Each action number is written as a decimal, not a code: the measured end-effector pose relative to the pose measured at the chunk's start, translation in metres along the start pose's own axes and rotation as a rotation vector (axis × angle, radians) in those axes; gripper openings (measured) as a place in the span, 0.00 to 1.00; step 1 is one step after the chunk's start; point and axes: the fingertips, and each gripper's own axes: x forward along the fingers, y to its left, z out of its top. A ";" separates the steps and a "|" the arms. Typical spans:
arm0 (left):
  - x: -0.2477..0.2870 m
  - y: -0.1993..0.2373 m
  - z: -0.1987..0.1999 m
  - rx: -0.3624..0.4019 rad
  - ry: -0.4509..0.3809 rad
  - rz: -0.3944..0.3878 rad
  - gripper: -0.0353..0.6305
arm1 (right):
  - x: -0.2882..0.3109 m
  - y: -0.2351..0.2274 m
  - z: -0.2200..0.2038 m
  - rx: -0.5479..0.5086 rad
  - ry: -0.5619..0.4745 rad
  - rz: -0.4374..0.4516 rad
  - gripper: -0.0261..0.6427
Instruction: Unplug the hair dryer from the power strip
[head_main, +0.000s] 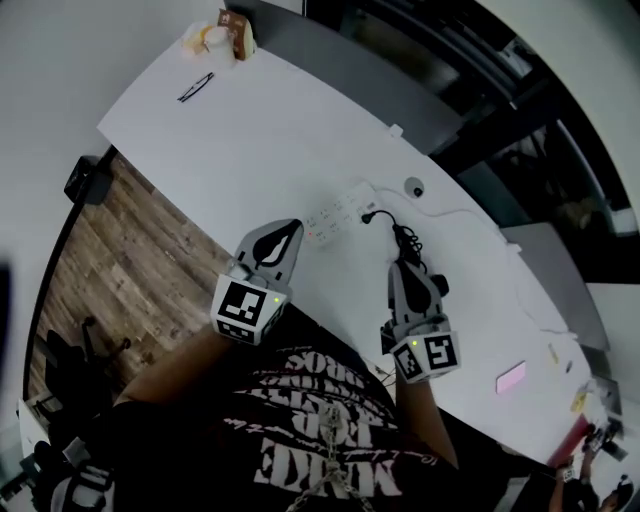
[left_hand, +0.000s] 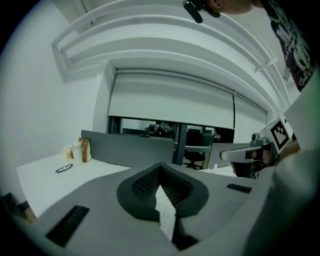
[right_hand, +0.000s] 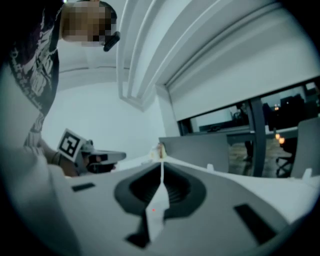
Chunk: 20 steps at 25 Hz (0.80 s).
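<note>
**benchwatcher:** ok so your left claw (head_main: 292, 230) is pinched together with nothing in it. In the left gripper view a sliver of the white power strip (head_main: 338, 212) shows through the gap behind the tips, so that claw is right by the near end of the strip. Can't tell if it's actually touching.

**plugpuller:** yep, and your right claw (head_main: 400, 266) is closed up too. There's only a thin slit between the tips and it's holding nothing. It sits low over the bench (head_main: 250, 130), pointing toward the same strip.

**benchwatcher:** the bit you care about: the black plug (head_main: 370, 215) is plugged into the far part of the strip, on the side facing your right claw. The black cord (head_main: 404, 240) runs from it back to a dark bunch just in front of that claw. Whether that bunch is the hair dryer or only cord, I honestly can't tell from the head view.

**plugpuller:** other stuff on your bench: a small round grey thing (head_main: 414, 186) just past the strip, and a pink slip (head_main: 511, 377) off to your right. Glasses (head_main: 195, 87) and a bottle with snack packs (head_main: 220, 38) are well away at the far end. Each claw shows up in the other's view, marker cube and all.
</note>
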 end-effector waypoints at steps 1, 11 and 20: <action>0.002 -0.003 -0.003 0.002 0.006 0.009 0.09 | 0.003 -0.005 -0.007 0.009 0.013 0.017 0.09; 0.033 -0.015 -0.065 -0.053 0.149 -0.062 0.09 | 0.048 -0.036 -0.078 0.112 0.181 0.076 0.09; 0.115 -0.002 -0.141 -0.065 0.295 -0.164 0.09 | 0.118 -0.102 -0.159 0.320 0.347 -0.030 0.30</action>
